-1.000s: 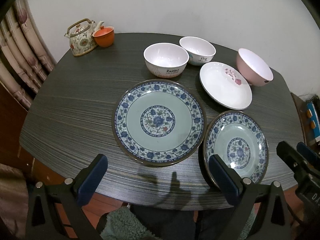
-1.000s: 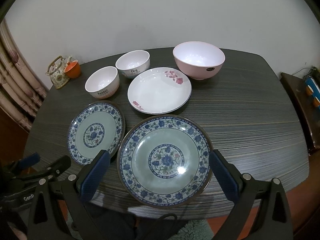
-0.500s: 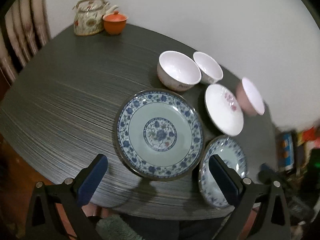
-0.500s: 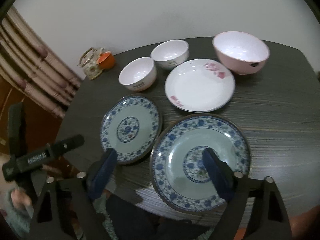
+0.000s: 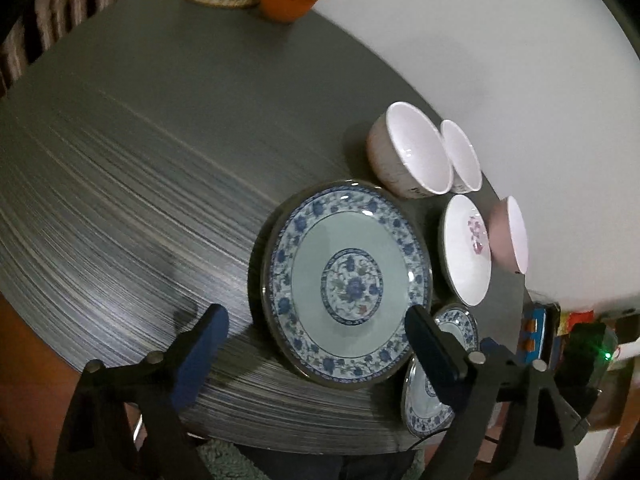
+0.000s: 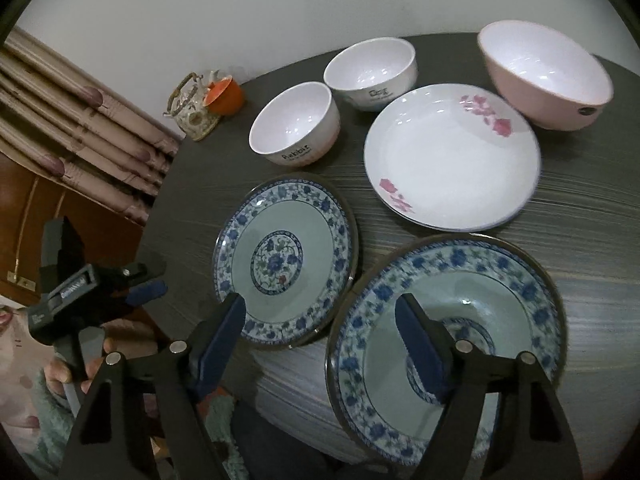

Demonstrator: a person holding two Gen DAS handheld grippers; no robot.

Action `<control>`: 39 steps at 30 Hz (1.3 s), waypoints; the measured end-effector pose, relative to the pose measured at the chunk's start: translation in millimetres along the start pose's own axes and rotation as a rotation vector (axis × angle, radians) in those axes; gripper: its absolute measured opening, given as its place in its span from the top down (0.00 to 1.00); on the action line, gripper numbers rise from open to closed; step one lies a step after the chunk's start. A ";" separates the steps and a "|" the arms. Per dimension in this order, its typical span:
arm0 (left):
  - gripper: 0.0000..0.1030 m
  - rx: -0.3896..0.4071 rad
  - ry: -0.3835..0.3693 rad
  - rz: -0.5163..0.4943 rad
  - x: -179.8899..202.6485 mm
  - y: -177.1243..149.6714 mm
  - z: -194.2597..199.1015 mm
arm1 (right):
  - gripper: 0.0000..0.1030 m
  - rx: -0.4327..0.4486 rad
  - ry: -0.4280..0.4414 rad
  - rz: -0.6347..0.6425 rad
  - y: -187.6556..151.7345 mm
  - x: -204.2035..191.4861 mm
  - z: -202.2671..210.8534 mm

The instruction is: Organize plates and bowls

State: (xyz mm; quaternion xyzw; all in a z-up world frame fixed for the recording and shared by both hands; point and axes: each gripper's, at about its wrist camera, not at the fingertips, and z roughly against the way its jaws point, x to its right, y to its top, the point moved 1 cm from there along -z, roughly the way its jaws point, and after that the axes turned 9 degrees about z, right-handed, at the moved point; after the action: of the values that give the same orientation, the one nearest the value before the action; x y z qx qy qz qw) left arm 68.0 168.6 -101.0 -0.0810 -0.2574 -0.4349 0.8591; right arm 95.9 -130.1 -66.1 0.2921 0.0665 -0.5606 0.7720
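On the dark desk (image 6: pixel 580 264), two blue-patterned plates sit side by side. Each hand-held gripper, left (image 5: pixel 316 344) and right (image 6: pixel 320 336), has been narrowing its still-apart, empty jaws. Next, each likely must straddle a plate rim.

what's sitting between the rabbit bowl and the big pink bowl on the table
In the right wrist view, the second white bowl and the white flowered plate lie between the rabbit bowl and the pink bowl.
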 end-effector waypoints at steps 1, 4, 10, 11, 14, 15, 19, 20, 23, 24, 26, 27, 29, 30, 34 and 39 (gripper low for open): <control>0.17 -0.006 0.000 0.005 -1.6 1.8 -2.7 | 0.28 -0.009 0.006 -0.008 3.1 1.3 -4.6; 0.18 -0.021 0.001 0.029 -7.3 7.5 -10.0 | 0.30 -0.033 0.024 -0.016 13.2 4.2 -19.9; 0.36 -0.050 -0.019 0.072 -16.4 18.2 -26.1 | 0.40 -0.076 0.047 -0.042 26.5 11.0 -48.5; 0.38 -0.052 -0.015 0.072 -17.3 19.1 -27.2 | 0.44 -0.082 0.050 -0.046 28.7 12.8 -53.9; 0.50 -0.060 -0.023 0.072 -18.0 21.5 -34.2 | 0.53 -0.102 0.051 -0.045 34.3 15.8 -65.5; 0.52 -0.069 -0.026 0.073 -18.3 22.6 -37.7 | 0.54 -0.106 0.049 -0.043 35.7 16.0 -67.7; 0.55 -0.080 -0.031 0.075 -20.2 24.7 -44.0 | 0.59 -0.122 0.044 -0.049 41.0 21.1 -79.5; 0.55 -0.084 -0.034 0.070 -19.9 25.0 -45.8 | 0.60 -0.125 0.040 -0.051 41.6 22.6 -81.4; 0.55 -0.088 -0.035 0.068 -19.6 25.7 -49.2 | 0.62 -0.133 0.036 -0.053 44.0 26.9 -88.7; 0.55 -0.089 -0.034 0.066 -19.8 26.0 -49.7 | 0.63 -0.137 0.033 -0.056 44.2 28.4 -90.0; 0.56 -0.093 -0.031 0.063 -19.3 26.6 -52.5 | 0.64 -0.140 0.037 -0.058 44.9 31.0 -93.5; 0.58 -0.095 -0.030 0.060 -19.1 26.8 -53.7 | 0.64 -0.143 0.036 -0.060 45.0 32.3 -95.0; 0.61 -0.099 -0.023 0.060 -19.0 27.7 -56.6 | 0.67 -0.149 0.037 -0.057 46.5 34.1 -99.1; 0.62 -0.101 -0.021 0.062 -19.1 28.0 -57.6 | 0.69 -0.150 0.039 -0.056 47.1 34.5 -100.9; 0.63 -0.099 -0.005 0.051 -16.0 28.9 -64.1 | 0.72 -0.155 0.047 -0.053 50.9 35.4 -107.2; 0.72 -0.100 0.000 0.042 -16.2 29.7 -68.7 | 0.79 -0.162 0.055 -0.046 51.3 38.1 -112.8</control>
State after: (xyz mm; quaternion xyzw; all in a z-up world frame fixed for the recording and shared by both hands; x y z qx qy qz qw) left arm 109.1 173.2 -165.5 -0.1290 -0.2334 -0.4289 0.8631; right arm 181.5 -92.0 -155.8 0.2423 0.1393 -0.5628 0.7779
